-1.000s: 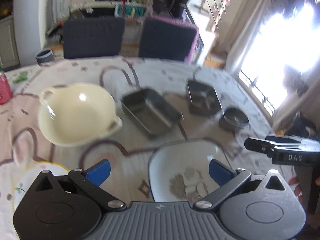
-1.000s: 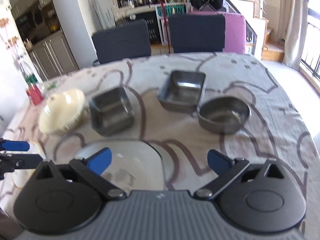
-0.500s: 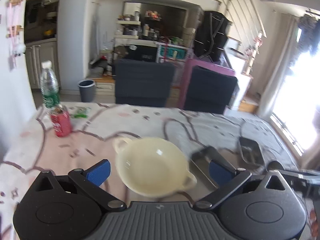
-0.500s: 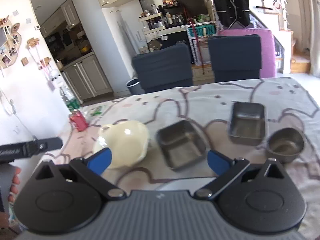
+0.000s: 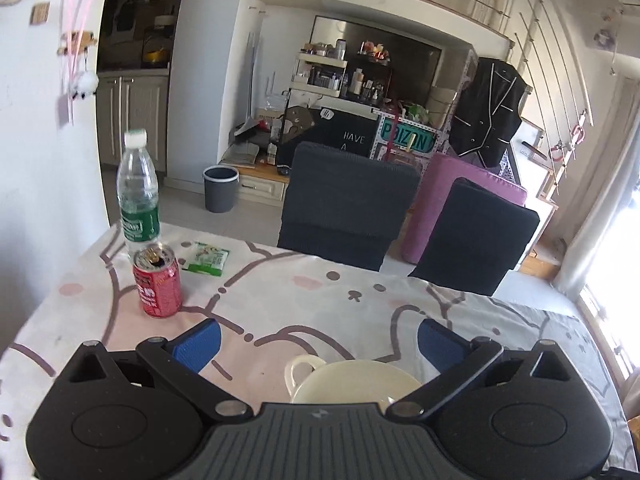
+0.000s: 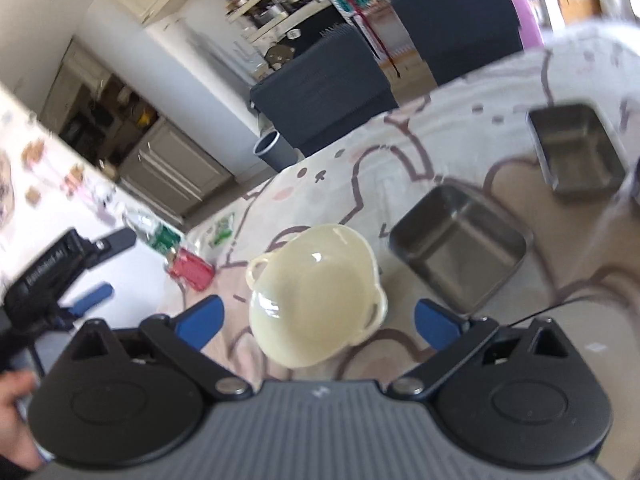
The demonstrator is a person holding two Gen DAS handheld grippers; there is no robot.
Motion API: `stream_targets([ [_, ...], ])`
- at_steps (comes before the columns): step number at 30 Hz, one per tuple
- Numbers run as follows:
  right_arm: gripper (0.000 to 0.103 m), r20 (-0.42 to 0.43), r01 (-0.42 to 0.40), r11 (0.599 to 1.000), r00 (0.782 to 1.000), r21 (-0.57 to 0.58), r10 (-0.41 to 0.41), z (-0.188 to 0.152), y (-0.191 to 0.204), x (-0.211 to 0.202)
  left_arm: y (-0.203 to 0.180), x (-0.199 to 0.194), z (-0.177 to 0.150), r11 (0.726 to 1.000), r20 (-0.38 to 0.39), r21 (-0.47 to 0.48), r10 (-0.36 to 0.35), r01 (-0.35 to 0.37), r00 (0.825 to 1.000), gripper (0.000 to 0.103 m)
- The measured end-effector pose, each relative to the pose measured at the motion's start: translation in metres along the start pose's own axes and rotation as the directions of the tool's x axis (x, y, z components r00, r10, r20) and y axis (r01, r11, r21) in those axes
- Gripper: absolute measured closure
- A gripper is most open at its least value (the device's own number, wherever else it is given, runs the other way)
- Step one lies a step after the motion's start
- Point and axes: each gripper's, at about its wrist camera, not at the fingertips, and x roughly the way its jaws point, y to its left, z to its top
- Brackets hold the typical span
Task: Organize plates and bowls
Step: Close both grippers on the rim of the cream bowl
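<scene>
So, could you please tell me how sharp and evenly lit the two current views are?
Left wrist view: sharp, the soda can and water bottle crisp, with window glare washing out the right edge. Right wrist view: motion-blurred, the metal trays and chairs smeared, though the cream bowl stays readable.

Red can [image 5: 157,283], water bottle [image 5: 137,190], green packet [image 5: 205,258], two dark chairs [image 5: 347,211].
</scene>
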Motion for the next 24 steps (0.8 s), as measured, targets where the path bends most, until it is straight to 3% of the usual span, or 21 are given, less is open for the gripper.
stream_targets([
  [2,0.021,-0.016,0.000,0.998,1.000,0.068,0.001,-0.004,-0.012,0.016,0.008,0.017,-0.003,1.000,-0.013,-0.014,-0.009,0.009,1.000,0.002],
  [4,0.039,-0.074,0.042,0.990,0.997,0.135,-0.032,-0.009,-0.023,0.036,0.012,0.035,-0.004,1.000,-0.052,-0.007,0.004,-0.004,0.999,0.010],
  [5,0.046,-0.095,0.051,0.986,0.995,0.158,-0.036,-0.011,-0.028,0.044,0.014,0.045,-0.003,1.000,-0.075,0.003,0.002,-0.002,0.997,0.019],
  [8,0.051,-0.107,0.079,0.987,0.992,0.140,-0.064,-0.014,-0.030,0.059,0.021,0.071,-0.007,1.000,-0.122,-0.005,-0.022,0.022,0.992,0.035],
  [9,0.053,-0.108,0.084,0.989,0.992,0.124,-0.071,-0.016,-0.029,0.062,0.023,0.082,-0.010,1.000,-0.148,-0.001,-0.020,0.020,0.989,0.045],
  [14,0.064,-0.135,0.113,0.989,0.986,0.100,-0.099,-0.017,-0.029,0.082,0.031,0.118,-0.025,0.999,-0.222,0.041,0.034,-0.026,0.974,0.077],
  [20,0.071,-0.146,0.125,0.988,0.983,0.093,-0.111,-0.013,-0.037,0.102,0.030,0.134,-0.028,0.999,-0.246,0.043,0.003,0.008,0.969,0.079],
  [24,0.075,-0.138,0.142,0.988,0.982,0.068,-0.132,-0.012,-0.034,0.103,0.022,0.143,-0.033,0.995,-0.258,0.096,0.049,-0.025,0.965,0.079],
])
